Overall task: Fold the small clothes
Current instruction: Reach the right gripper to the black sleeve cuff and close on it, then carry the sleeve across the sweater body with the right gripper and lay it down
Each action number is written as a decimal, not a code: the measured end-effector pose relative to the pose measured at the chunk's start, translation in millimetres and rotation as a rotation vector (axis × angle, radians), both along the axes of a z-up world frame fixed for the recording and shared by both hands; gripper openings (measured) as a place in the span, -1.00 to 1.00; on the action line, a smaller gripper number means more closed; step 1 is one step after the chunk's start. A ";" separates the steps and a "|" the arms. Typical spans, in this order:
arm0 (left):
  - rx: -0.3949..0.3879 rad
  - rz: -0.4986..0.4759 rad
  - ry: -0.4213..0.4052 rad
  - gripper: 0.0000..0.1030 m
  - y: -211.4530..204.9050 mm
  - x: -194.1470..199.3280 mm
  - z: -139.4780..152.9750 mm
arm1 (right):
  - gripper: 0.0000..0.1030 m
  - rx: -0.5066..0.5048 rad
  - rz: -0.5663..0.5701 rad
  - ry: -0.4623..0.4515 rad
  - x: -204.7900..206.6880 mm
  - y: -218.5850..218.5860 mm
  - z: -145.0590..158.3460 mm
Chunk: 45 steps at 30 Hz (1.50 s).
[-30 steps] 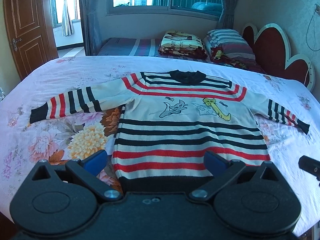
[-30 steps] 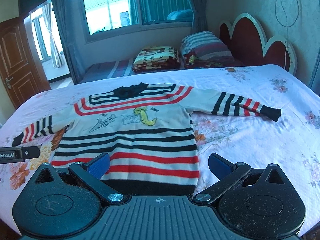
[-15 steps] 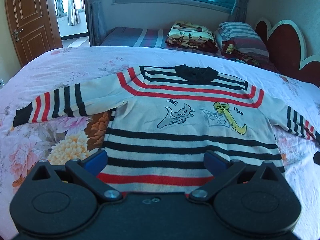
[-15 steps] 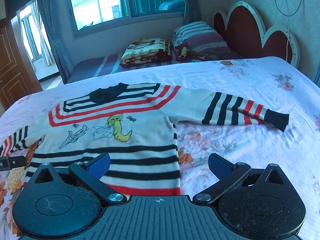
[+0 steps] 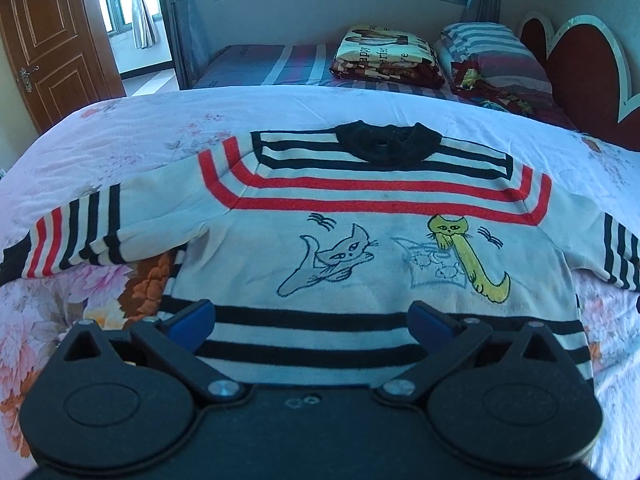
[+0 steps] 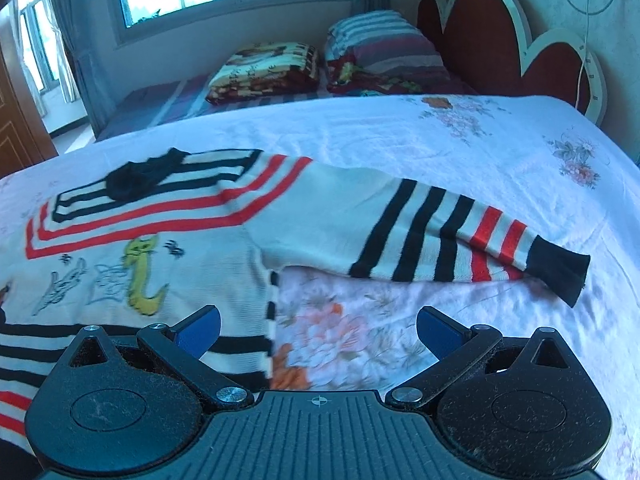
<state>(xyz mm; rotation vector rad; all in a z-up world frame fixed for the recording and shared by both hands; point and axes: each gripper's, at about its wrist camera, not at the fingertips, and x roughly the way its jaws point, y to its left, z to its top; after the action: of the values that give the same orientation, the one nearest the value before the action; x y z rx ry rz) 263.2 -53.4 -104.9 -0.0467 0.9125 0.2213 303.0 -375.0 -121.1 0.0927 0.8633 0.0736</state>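
Two black handheld tongs point forward, each seen from its own wrist camera. The left tongs (image 5: 311, 316) have their blue-tipped fingers (image 5: 192, 320) spread wide apart, with nothing gripped between them. The right tongs (image 6: 318, 326) match that pose, their blue fingertips (image 6: 436, 332) likewise held far apart and gripping nothing. Both sit level, side by side.

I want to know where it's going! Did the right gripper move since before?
Yes. The right gripper has moved forward and to its right: the striped knit sweater's black cuff looks nearer, and its black collar has slid left in view.
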 end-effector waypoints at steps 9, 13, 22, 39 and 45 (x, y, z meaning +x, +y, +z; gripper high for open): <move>0.018 0.006 0.029 1.00 -17.8 40.3 -18.8 | 0.99 0.082 -0.133 0.055 37.4 -75.2 -40.7; 0.014 0.027 0.036 1.00 -18.2 50.8 -25.0 | 0.83 0.131 -0.228 0.049 42.7 -111.6 -50.9; 0.029 0.066 0.050 1.00 -12.9 63.7 -35.1 | 0.01 0.280 -0.394 0.091 50.6 -167.0 -77.2; 0.041 0.104 0.042 0.97 9.9 64.8 -41.0 | -0.52 0.257 -0.565 -0.015 62.1 -202.9 -77.0; 0.060 0.101 0.040 0.96 20.9 61.2 -38.1 | -0.63 0.191 -0.459 -0.118 65.9 -168.6 -42.3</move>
<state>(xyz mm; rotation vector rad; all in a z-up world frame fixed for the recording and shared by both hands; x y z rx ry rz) 324.4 -32.4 -143.0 -0.0330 0.9440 0.3441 368.9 -543.6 -163.4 0.4586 0.6988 -0.2667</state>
